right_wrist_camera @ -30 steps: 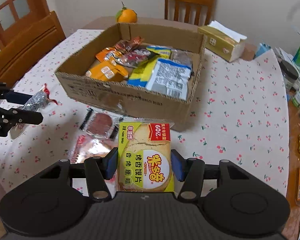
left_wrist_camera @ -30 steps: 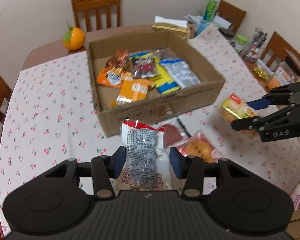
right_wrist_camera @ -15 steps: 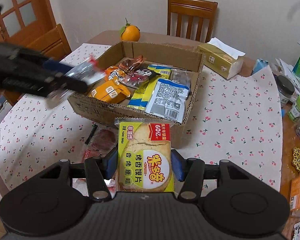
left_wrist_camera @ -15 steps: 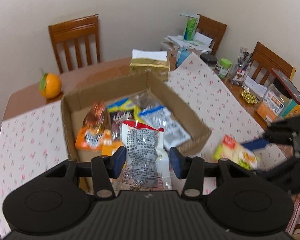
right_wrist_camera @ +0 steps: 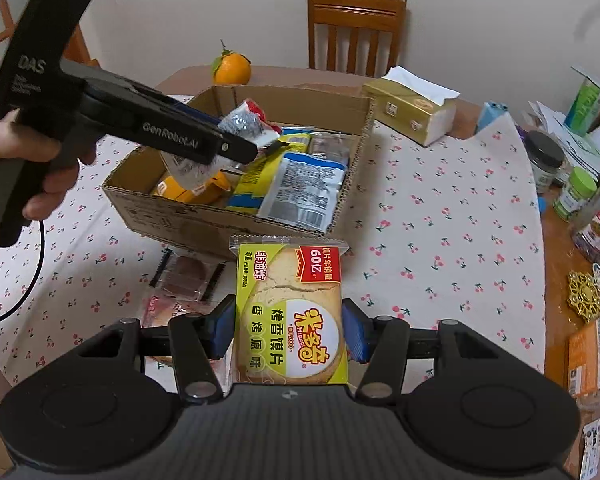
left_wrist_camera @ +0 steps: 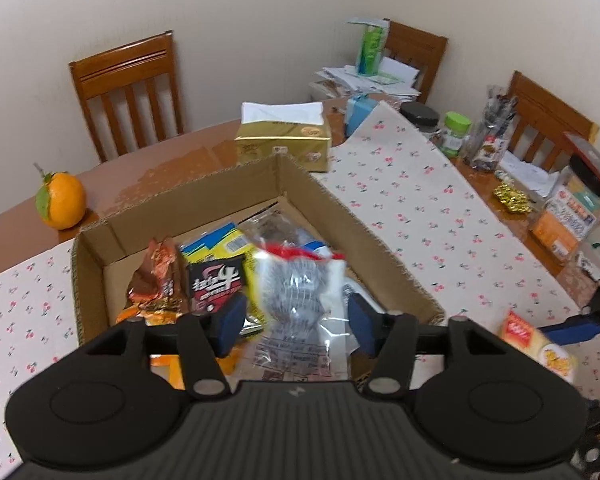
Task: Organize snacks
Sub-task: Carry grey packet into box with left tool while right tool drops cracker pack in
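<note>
An open cardboard box (left_wrist_camera: 372,240) (right_wrist_camera: 188,220) on the cherry-print tablecloth holds several snack packets. My left gripper (left_wrist_camera: 296,320) (right_wrist_camera: 240,136) hovers over the box, a hand gripping its handle. Its jaws are opening, and a clear grey packet with a red top (left_wrist_camera: 300,292) (right_wrist_camera: 244,120) hangs blurred between them, a gap showing at each pad. My right gripper (right_wrist_camera: 288,332) is shut on a yellow-green cracker packet (right_wrist_camera: 290,312) (left_wrist_camera: 540,344), held above the table in front of the box. A dark red packet (right_wrist_camera: 186,274) and a pink packet (right_wrist_camera: 168,308) lie on the cloth by the box's near wall.
An orange (left_wrist_camera: 62,200) and a gold tissue box (left_wrist_camera: 284,140) stand behind the cardboard box. Jars (left_wrist_camera: 456,132), papers and cartons crowd the table's right side. Wooden chairs (left_wrist_camera: 128,88) ring the table. Bare cloth (right_wrist_camera: 440,220) lies right of the box.
My left gripper has travelled from in front of the box to above its contents, and its jaws have spread off the grey packet. The right gripper has hardly moved, with the cracker packet in it.
</note>
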The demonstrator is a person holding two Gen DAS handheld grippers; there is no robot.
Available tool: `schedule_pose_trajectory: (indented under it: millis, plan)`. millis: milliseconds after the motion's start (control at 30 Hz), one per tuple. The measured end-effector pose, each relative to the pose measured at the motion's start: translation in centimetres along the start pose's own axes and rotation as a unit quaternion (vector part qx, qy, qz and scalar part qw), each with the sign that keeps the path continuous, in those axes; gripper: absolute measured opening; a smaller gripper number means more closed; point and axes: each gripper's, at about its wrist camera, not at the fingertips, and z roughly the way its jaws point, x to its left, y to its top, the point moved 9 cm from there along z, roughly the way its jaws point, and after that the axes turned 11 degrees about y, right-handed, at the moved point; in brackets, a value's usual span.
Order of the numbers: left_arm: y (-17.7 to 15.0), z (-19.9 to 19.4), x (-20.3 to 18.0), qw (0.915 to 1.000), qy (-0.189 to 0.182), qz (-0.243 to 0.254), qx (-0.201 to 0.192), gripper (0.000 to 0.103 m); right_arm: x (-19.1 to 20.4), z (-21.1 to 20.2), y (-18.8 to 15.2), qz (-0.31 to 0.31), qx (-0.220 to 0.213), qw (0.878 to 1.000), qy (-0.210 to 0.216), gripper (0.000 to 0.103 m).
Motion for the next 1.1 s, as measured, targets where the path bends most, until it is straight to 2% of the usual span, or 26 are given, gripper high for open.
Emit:
schedule_pose_trajectory:
  millis: [67,267,367,667,900,1100]
  plan:
    - [-0.2,-0.3,0.2,1.0000,-0.001,-0.007,-0.003,0.078,-0.1,0.0,0.0,0.002,-0.001,1.000,-0.001,0.060]
    - [-1.2,-2.9,1.6,0.9988,0.036,-0.018,-0.029,0.096,0.0,0.1,0.5,-0.003,-0.001,1.000,0.001,0.060]
    - [-2.4,-4.6,2.5,0.9970,0.058,-0.035,-0.038,0.099,0.1,0.1,0.9,-0.007,-0.003,1.000,0.002,0.060]
    - [-6.0,-8.6,5.2,0.9878,0.124,-0.081,-0.049,0.100,1.2,0.4,3.0,-0.019,-0.007,1.000,0.010,0.060]
    - [-8.1,-10.8,7.0,0.9830,0.142,-0.106,-0.048,0.100,3.0,1.9,7.0,-0.036,-0.020,0.999,0.024,0.060]
    - [-10.3,-11.8,9.8,0.9761,0.170,-0.128,-0.041,0.100,4.6,4.8,11.2,-0.040,-0.027,0.998,0.042,0.060]
